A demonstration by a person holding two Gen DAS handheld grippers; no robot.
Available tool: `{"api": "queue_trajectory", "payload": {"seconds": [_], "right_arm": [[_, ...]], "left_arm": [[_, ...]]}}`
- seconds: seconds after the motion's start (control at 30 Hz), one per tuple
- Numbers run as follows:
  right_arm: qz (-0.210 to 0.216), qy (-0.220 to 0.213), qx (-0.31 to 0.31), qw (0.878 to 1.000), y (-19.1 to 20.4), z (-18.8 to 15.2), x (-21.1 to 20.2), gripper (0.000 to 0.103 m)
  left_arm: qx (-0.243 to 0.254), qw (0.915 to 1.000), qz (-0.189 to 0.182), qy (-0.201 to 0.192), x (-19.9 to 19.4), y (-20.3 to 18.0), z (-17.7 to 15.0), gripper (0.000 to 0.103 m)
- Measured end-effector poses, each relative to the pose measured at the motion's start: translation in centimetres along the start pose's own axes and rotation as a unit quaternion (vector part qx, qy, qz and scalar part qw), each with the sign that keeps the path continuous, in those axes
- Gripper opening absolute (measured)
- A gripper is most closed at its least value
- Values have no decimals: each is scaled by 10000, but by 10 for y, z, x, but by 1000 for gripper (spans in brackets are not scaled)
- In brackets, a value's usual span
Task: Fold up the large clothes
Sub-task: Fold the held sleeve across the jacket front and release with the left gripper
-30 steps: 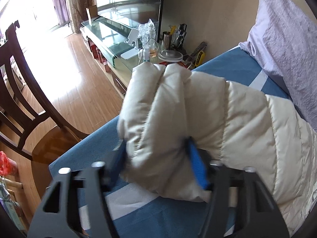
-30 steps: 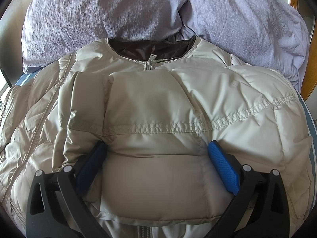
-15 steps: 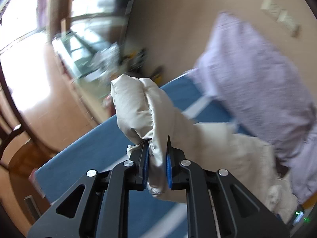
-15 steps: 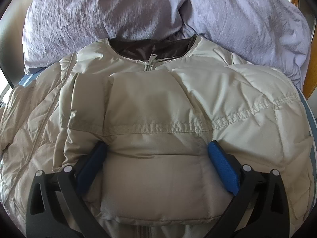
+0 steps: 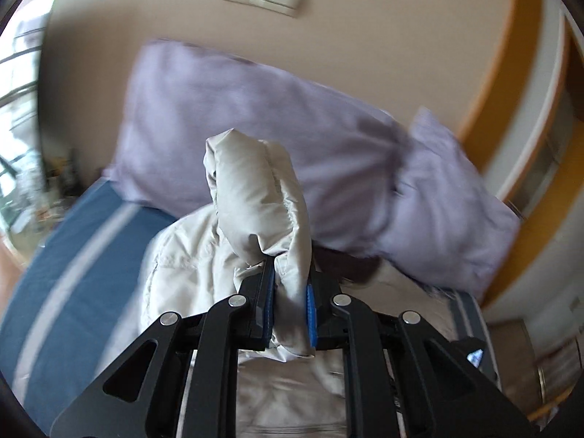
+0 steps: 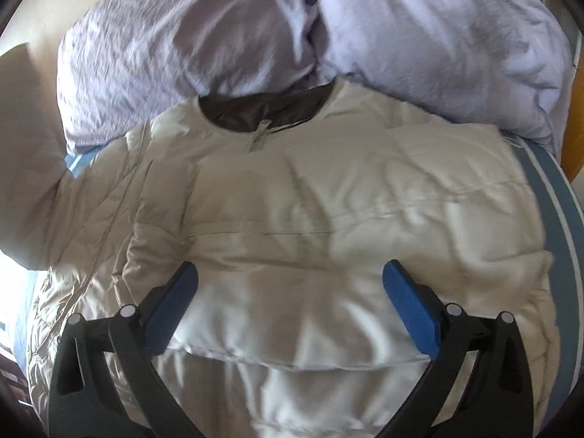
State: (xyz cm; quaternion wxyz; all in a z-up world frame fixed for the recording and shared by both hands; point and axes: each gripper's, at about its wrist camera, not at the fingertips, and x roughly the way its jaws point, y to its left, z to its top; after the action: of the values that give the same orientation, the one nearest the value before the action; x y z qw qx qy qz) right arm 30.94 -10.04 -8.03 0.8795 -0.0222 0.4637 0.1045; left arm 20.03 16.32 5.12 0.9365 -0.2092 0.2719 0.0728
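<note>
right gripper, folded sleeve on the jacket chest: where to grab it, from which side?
Take the folded sleeve at its cuff edge nearest the right gripper, coming from the hem side, pads across its width. That edge is a free lip lying on the puffy jacket; the open jaws already straddle it.

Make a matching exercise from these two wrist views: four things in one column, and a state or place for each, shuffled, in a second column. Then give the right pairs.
Things
1. left tongs
2. right tongs
3. jacket collar
4. pillows

States or places
A. spread wide above the folded sleeve, gripping nothing
B. lilac, against the wall behind the jacket
C. clamped on the lifted cream sleeve
D. dark brown lining showing, zip at its middle

Pairs: 1-C, 2-A, 3-D, 4-B
</note>
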Motion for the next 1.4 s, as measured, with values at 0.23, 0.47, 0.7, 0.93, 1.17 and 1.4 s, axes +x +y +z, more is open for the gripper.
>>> {"api": "queue_trajectory", "payload": {"seconds": [0.23,0.47,0.7,0.93,1.17,1.4], "right_arm": [[-182,-155,430,9988,-43,0,-18,101],[-341,-184,562,9977,-68,-8,-23,101],[-405,-241,589,9972,-78,-12,-29,101],[-293,-323,715,9965,-79,-3,-34,101],[108,-510,552,9971,-52,20,-42,99],[379,-580,418,9967,-26,36,-46,94]], "left_arm": [[418,9951,-437,779,60,-67,-42,13],[746,9846,-434,1521,105,-96,-86,11],[951,9700,-567,2166,141,-118,-129,5],[1090,9717,-452,2046,125,-112,-126,6],[969,9799,-259,1725,103,-79,-107,15],[919,9859,371,1347,93,-48,-91,73]]}}
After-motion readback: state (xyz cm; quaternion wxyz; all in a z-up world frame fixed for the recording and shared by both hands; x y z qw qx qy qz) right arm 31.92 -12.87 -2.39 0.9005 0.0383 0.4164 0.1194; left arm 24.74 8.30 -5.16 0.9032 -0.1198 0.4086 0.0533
